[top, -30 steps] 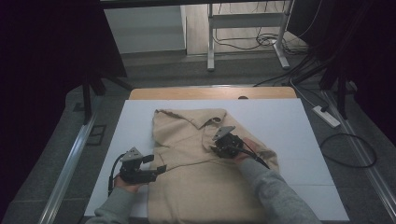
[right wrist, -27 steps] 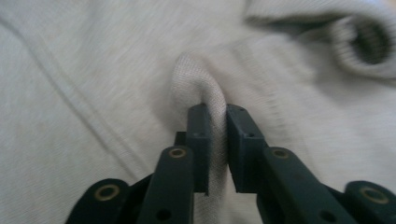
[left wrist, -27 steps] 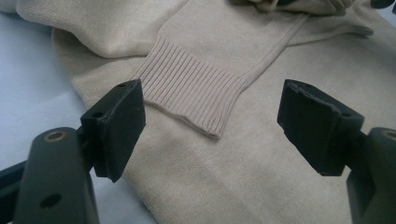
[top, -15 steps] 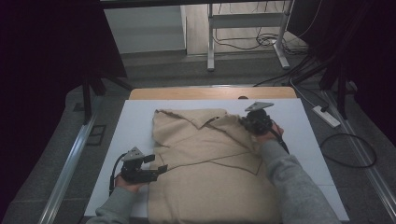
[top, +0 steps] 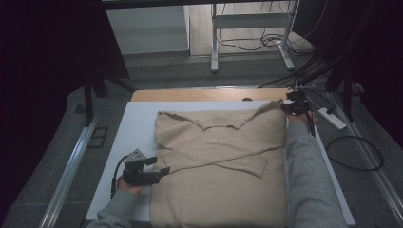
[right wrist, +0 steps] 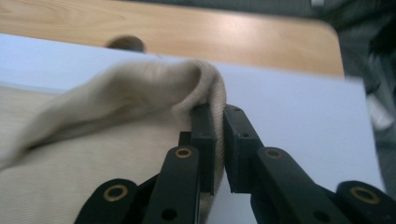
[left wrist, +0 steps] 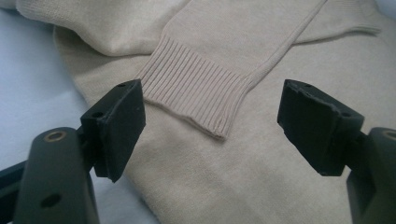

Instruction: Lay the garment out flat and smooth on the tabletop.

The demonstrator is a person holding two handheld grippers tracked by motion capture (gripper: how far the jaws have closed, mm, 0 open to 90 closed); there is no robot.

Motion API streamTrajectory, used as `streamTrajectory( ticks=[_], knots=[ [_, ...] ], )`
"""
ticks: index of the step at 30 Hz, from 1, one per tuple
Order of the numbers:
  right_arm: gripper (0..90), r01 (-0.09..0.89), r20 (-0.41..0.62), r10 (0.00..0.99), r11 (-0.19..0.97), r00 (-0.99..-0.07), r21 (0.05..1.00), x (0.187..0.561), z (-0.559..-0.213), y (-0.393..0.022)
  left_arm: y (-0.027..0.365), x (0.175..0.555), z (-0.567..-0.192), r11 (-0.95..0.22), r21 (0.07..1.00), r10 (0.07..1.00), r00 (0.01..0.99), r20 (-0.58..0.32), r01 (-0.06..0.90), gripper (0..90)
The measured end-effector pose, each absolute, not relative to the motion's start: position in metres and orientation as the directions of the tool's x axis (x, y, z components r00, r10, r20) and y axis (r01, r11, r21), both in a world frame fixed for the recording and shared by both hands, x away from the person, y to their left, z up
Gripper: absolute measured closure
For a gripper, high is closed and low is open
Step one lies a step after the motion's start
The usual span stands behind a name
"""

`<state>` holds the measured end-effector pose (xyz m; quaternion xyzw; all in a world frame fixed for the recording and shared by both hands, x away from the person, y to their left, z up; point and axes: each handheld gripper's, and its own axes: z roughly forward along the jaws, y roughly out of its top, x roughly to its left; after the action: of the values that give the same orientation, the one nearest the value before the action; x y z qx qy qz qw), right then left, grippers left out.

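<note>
Dark curtains and a grey floor with loose cables surround a wooden table, most of it covered by a smooth white board. On the board lies a beige knit sweater, soft and fine-gauged, spread flat and roughly rectangular. Its long axis runs from the person's edge toward the far edge, with the collar end at the far side. One sleeve is folded across the body on a slant, its cuff resting at the sweater's left edge; in the left gripper view that cuff shows clear vertical ribbing against the smoother knit beneath it.

The left gripper, held in the person's left hand, sits low at the sweater's left edge, just beside the cuff. Its jaws are spread wide, one on each side of the ribbed end, and appear not to touch the cloth.

The right gripper is stretched out at the far right corner of the board, at the end of a grey sleeve. Its jaws are pressed together on a fold of the sweater's far right corner, and the pinched cloth bunches into a rounded hump over the jaw tips. From above, this gripper is small and dark, so its grip is read from its own view.
</note>
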<state>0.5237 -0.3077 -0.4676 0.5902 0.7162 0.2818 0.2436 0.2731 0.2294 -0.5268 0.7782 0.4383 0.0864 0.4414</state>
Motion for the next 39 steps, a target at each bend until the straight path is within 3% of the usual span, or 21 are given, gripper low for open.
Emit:
streamTrajectory(
  ticks=[1, 2, 4, 8, 12, 20, 26, 39],
  knots=[
    [65.4, 0.728, -0.047, 0.979, 0.179, -0.199, 0.662, 0.523, -0.478, -0.307, 0.23, 0.274, -0.528, -0.226, 0.759, 0.759, 0.599, -0.256, 0.611, 23.1],
    [58.3, 0.73, -0.085, 0.972, 0.22, -0.218, 0.647, 0.522, -0.481, -0.304, 0.23, 0.274, -0.528, -0.226, 0.759, 0.759, 0.599, -0.256, 0.611, 23.0],
    [55.3, 0.7, -0.137, 0.958, 0.277, -0.25, 0.659, 0.514, -0.481, -0.298, 0.231, 0.275, -0.529, -0.225, 0.756, 0.76, 0.596, -0.259, 0.615, 22.8],
    [49.6, 0.641, -0.095, 0.952, 0.267, -0.29, 0.719, 0.495, -0.471, -0.294, 0.23, 0.275, -0.529, -0.228, 0.753, 0.761, 0.595, -0.257, 0.617, 22.2],
    [43.9, 0.576, -0.083, 0.905, 0.334, -0.417, 0.746, 0.446, -0.465, -0.283, 0.231, 0.275, -0.529, -0.225, 0.754, 0.766, 0.59, -0.254, 0.618, 21.8],
    [40.5, 0.565, -0.065, 0.881, 0.356, -0.469, 0.745, 0.366, -0.486, -0.295, 0.242, 0.277, -0.53, -0.183, 0.743, 0.813, 0.525, -0.254, 0.644, 23.1],
    [39.6, 0.593, -0.007, 0.876, 0.333, -0.483, 0.733, 0.326, -0.505, -0.309, 0.249, 0.28, -0.533, -0.169, 0.726, 0.841, 0.481, -0.246, 0.666, 27.7],
    [36.9, 0.608, 0.022, 0.855, 0.349, -0.518, 0.713, 0.308, -0.511, -0.31, 0.243, 0.291, -0.545, -0.247, 0.673, 0.872, 0.463, -0.159, 0.697, 30.6]
  ],
)
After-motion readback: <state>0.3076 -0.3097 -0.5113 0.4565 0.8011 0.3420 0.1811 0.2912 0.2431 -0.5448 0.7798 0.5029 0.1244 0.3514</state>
